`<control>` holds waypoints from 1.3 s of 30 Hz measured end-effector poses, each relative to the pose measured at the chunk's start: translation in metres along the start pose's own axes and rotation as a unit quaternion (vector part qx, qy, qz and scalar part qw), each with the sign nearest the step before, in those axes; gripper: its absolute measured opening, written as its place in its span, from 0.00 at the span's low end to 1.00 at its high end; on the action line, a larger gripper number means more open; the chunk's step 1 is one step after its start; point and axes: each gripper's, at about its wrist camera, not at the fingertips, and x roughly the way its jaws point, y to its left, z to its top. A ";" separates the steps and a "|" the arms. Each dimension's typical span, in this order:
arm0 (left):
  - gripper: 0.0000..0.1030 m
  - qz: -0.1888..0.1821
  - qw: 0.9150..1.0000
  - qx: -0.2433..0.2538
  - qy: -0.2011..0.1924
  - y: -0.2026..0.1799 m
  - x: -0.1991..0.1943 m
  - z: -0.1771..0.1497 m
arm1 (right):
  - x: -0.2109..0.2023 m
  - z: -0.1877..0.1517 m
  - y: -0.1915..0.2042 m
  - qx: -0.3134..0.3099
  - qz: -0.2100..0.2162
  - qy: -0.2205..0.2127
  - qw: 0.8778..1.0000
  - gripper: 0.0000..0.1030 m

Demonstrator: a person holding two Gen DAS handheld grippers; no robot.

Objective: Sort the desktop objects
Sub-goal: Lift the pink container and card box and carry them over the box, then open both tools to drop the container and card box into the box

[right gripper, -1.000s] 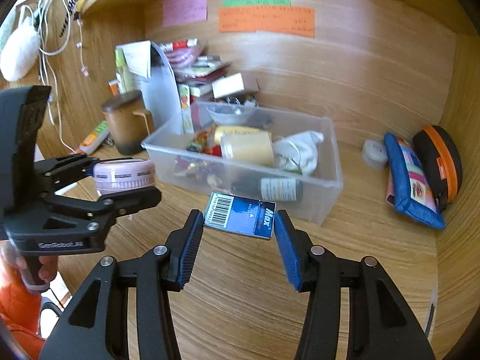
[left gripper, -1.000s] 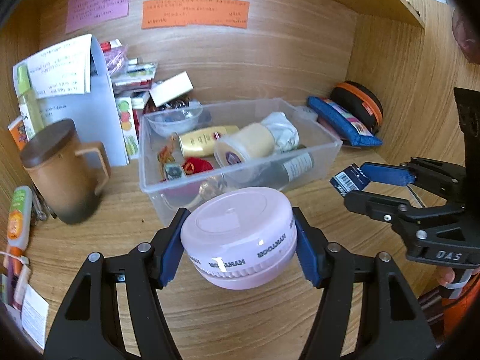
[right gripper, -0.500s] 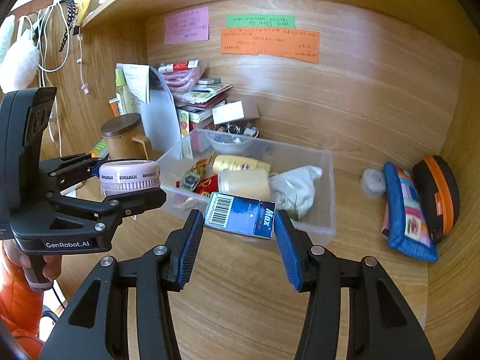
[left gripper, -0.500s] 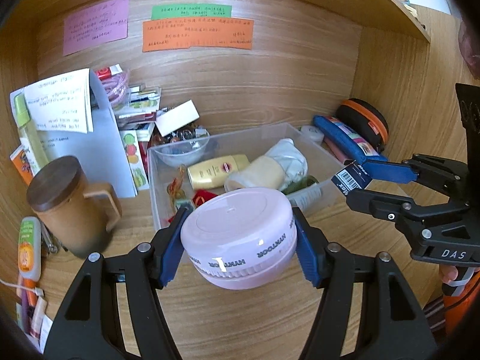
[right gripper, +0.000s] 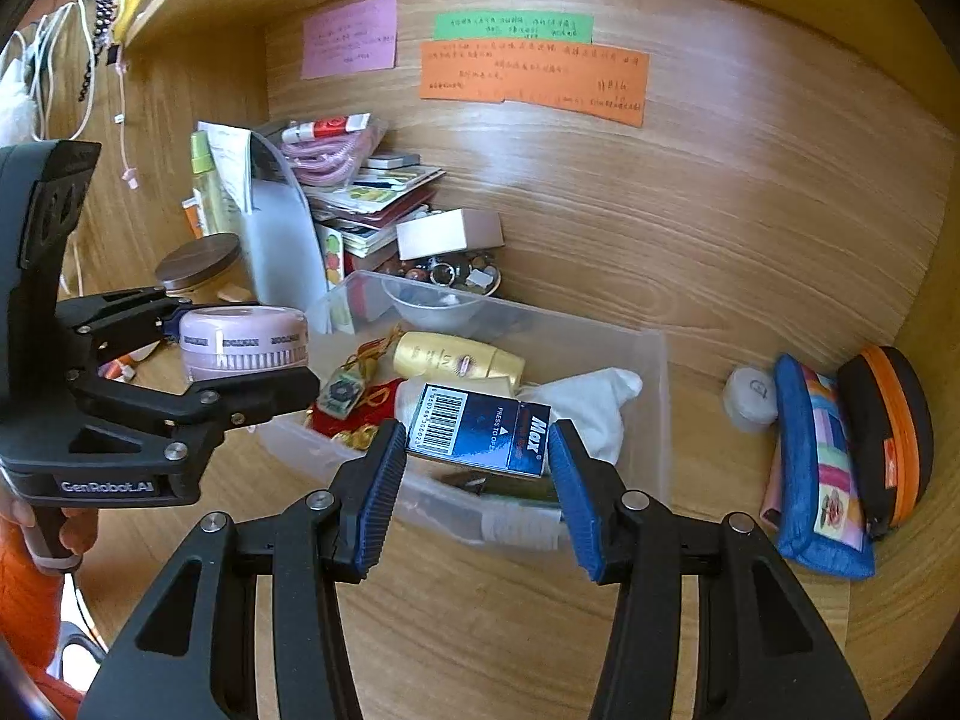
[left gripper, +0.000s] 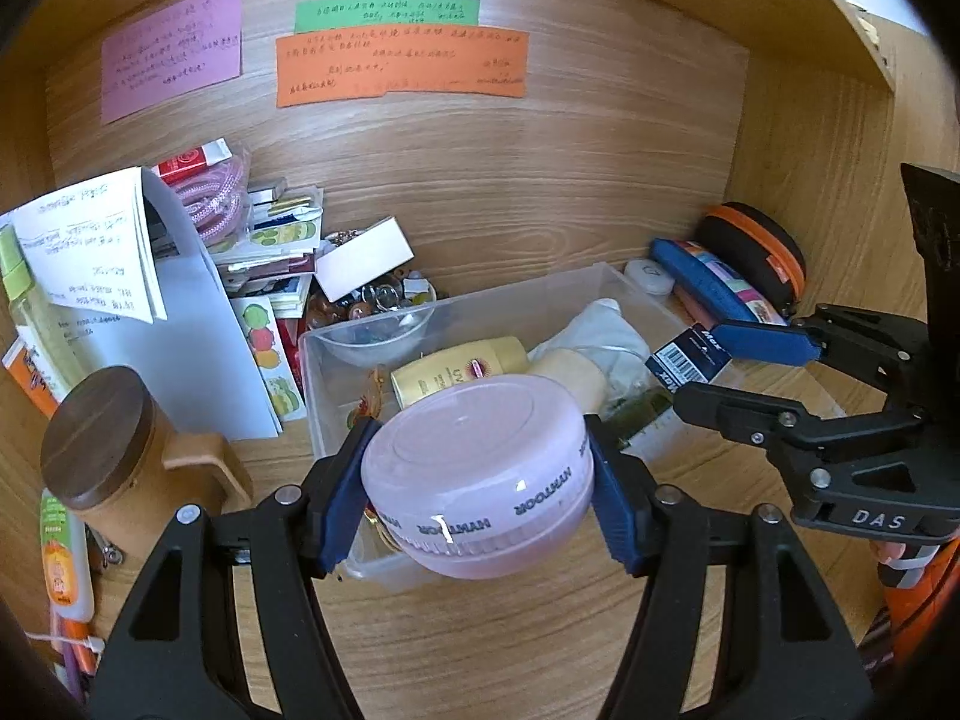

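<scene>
The left gripper (left gripper: 477,480) pinches a round pale-pink jar (left gripper: 474,471) between its blue pads, one pad on each side of the jar's wall; the jar has a smooth, slightly domed lid and a band of dark lettering running round its side, and it hangs in the air over the near left corner of the clear plastic bin (left gripper: 624,282). The right gripper (right gripper: 477,480) grips a small dark-blue box (right gripper: 480,429) by its two short ends, the box lying flat with a white barcode panel at its left end and slanted white lettering at its right, held above the bin's near wall. In the left wrist view the right gripper sits at about three o'clock from the jar. Inside the bin lie a gold bottle (right gripper: 459,360), a white cloth (right gripper: 591,405) and a small clear bowl (right gripper: 432,303). At nine o'clock from the bin stands a brown lidded mug (left gripper: 120,450). At three o'clock, against the side wall, rest a blue pouch (right gripper: 816,462) and a black case with orange trim (right gripper: 888,426).
</scene>
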 end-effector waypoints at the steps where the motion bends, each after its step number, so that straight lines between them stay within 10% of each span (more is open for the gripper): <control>1: 0.63 0.001 1.000 0.000 0.002 0.002 0.003 0.002 | 0.004 0.002 -0.001 -0.001 -0.001 0.002 1.000 0.44; 32: 0.64 0.002 0.997 -0.006 0.074 0.036 0.079 0.013 | 0.110 0.040 -0.006 -0.061 -0.033 0.065 0.995 0.45; 39: 0.64 -0.006 0.998 -0.016 0.065 0.039 0.072 0.013 | 0.106 0.040 0.002 -0.098 -0.074 0.054 0.991 0.59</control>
